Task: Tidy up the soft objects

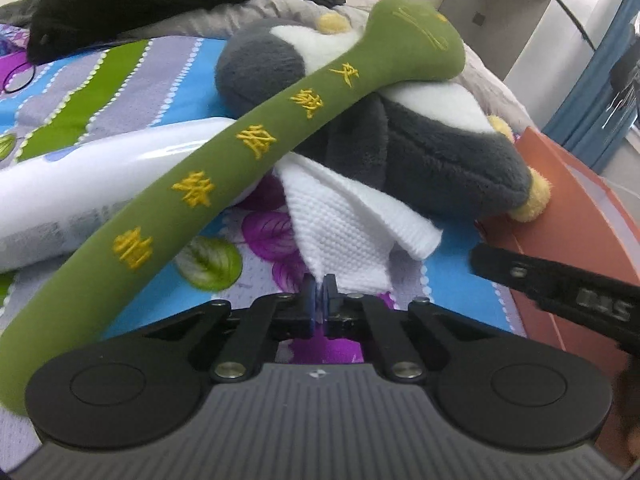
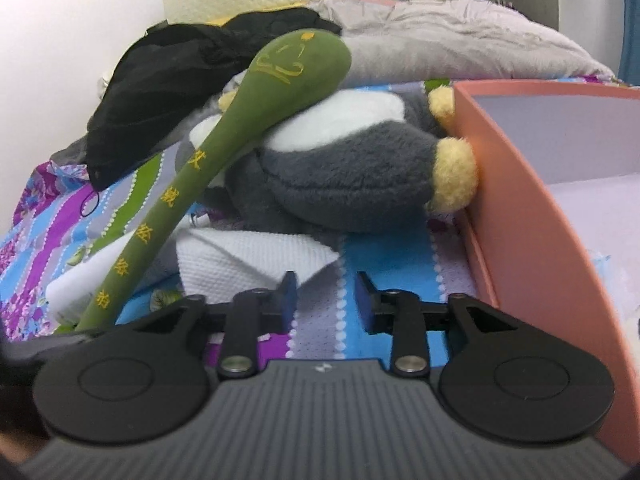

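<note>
Left tongs (image 1: 319, 288): low over the bed (image 1: 120, 76), pinched together on a corner of the white knitted cloth (image 1: 344, 224).
Right tongs (image 2: 326, 294): level, apart, holding nothing; cloth just ahead-left.
Green plush stick (image 1: 224, 148): leaning across the grey plush toy (image 2: 344, 176).
Pink box (image 2: 532, 208): open, at right, touching the toy.

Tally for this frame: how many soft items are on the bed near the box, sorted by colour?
Green: 1, the long plush stick with yellow lettering
Grey and white: 1, the plush penguin
White: 1, the knit cloth, pinched by the left gripper
Black: 1, the crumpled garment
Total: 4. Not counted: the pink box and the hard white object.
</note>
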The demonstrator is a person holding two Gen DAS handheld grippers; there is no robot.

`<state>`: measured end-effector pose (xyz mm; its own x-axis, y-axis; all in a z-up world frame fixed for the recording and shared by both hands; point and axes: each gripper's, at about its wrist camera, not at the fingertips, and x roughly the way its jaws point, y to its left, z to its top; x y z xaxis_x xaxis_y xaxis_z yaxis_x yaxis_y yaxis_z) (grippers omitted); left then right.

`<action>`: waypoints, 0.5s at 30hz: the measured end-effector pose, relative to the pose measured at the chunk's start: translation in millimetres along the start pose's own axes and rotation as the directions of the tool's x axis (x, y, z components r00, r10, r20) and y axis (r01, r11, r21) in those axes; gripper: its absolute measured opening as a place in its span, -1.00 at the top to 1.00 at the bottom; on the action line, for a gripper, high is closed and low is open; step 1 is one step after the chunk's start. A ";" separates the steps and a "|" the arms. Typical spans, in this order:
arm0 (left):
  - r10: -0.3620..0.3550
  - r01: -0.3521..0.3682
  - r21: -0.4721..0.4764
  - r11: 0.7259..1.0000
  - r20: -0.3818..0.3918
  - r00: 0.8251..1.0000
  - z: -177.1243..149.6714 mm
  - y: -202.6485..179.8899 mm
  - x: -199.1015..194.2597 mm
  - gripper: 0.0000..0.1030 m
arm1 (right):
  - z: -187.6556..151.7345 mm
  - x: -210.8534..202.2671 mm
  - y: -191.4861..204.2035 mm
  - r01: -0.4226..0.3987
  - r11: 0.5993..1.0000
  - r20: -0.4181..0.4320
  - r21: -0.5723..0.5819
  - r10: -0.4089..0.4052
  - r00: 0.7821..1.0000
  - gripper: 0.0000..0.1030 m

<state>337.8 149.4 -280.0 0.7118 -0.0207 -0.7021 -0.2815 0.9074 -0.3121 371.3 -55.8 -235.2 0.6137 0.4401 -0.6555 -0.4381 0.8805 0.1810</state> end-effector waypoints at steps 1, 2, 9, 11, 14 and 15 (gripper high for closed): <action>0.004 -0.004 0.000 1.000 0.003 1.000 -1.8 0.8 -4.7 0.93 | 0.1 1.9 1.8 -0.006 1.000 0.000 0.006 0.006 1.000 0.08; 0.008 -0.008 -0.001 1.000 0.004 1.000 -3.5 2.0 -8.8 0.93 | 0.7 3.9 3.2 -0.008 1.000 0.000 0.012 0.008 1.000 0.07; -0.004 0.003 -0.054 0.999 -0.017 1.000 -14.9 15.9 -27.5 0.95 | 9.2 21.4 12.2 -0.007 1.000 -0.008 0.026 0.007 1.000 0.07; 0.003 -0.003 -0.051 0.999 -0.017 1.000 -17.8 17.7 -32.5 0.95 | 11.2 28.1 12.0 -0.005 0.999 -0.017 0.036 0.005 1.000 0.07; 0.008 -0.009 -0.058 0.998 -0.018 1.000 -21.4 22.5 -39.9 0.95 | 10.3 37.1 10.1 0.001 0.999 -0.037 0.049 0.001 0.999 0.07; 0.011 -0.012 -0.062 0.998 -0.019 1.000 -22.0 24.7 -41.6 0.95 | 9.1 40.4 9.9 0.008 0.999 -0.048 0.050 -0.005 0.999 0.07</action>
<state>287.0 163.5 -272.6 0.6964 -0.0187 -0.7174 -0.3295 0.8797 -0.3428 397.7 -27.8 -253.2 0.5834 0.4264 -0.6912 -0.4000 0.8916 0.2124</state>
